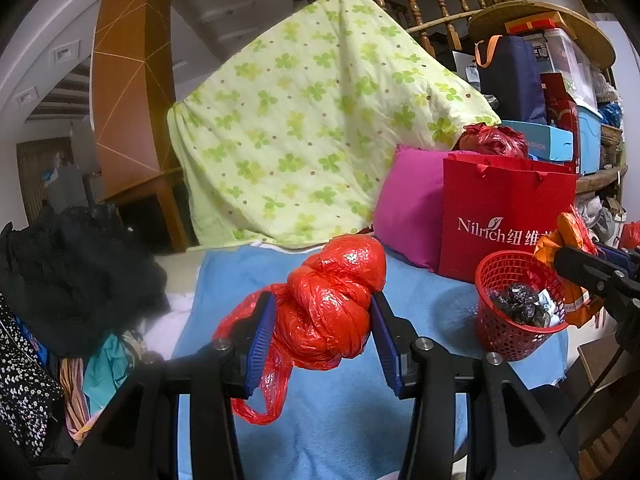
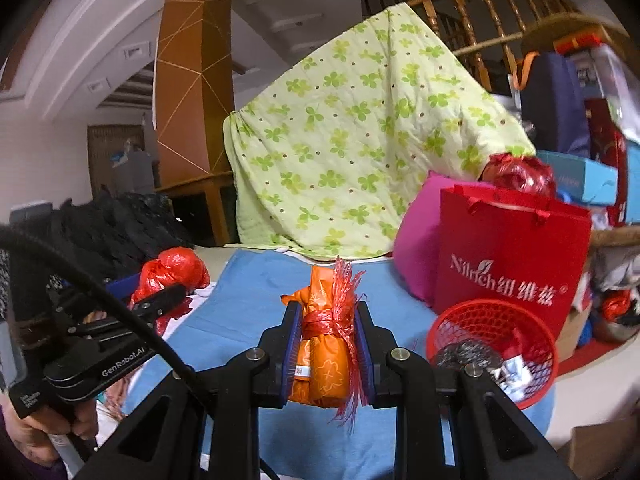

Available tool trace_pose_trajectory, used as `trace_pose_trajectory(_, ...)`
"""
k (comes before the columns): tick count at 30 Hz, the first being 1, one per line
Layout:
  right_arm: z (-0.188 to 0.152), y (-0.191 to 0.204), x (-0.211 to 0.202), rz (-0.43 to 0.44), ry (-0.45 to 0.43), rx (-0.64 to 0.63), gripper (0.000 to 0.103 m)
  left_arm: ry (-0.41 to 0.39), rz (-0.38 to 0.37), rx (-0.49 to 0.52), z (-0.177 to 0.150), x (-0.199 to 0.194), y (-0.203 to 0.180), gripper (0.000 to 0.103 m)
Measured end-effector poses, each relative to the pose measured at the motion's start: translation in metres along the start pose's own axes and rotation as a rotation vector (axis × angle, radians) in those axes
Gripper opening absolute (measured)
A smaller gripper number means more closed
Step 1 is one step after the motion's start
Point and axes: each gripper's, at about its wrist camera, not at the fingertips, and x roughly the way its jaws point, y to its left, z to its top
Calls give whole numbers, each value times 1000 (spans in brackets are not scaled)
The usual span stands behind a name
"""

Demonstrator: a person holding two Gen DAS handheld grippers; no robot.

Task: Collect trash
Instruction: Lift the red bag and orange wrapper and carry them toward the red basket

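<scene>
Even indoor light is filling both views, with colours showing saturated and no hard shadows falling; only a soft shadow is lying on the blue cloth (image 1: 340, 420) left of the red basket (image 1: 516, 308). Small glints are shining off the crumpled red plastic bag (image 1: 332, 304). Fisheye distortion is bending straight lines and darkening the corners, and the right edge of the right wrist view is smearing into blur.
</scene>
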Motion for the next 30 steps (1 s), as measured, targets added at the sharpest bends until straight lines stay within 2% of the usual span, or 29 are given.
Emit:
trace_pose_trajectory(7,4,7,-11,-49,-35,-46,27,-3,-6,9,1,-2,-1,50)
trace_pose_trajectory(13,7,5,-17,-40,-50,-41,27,-16,-10,19,1,-8,2,50)
trace_pose_trajectory(18,10,-8,-24,-31,-59,3,27,-27,-11,20,3,-12,2,50)
trace_pose_trajectory(30,21,-40,-50,-89,-121,52,27,-45,-19,24,6,-19,2,50)
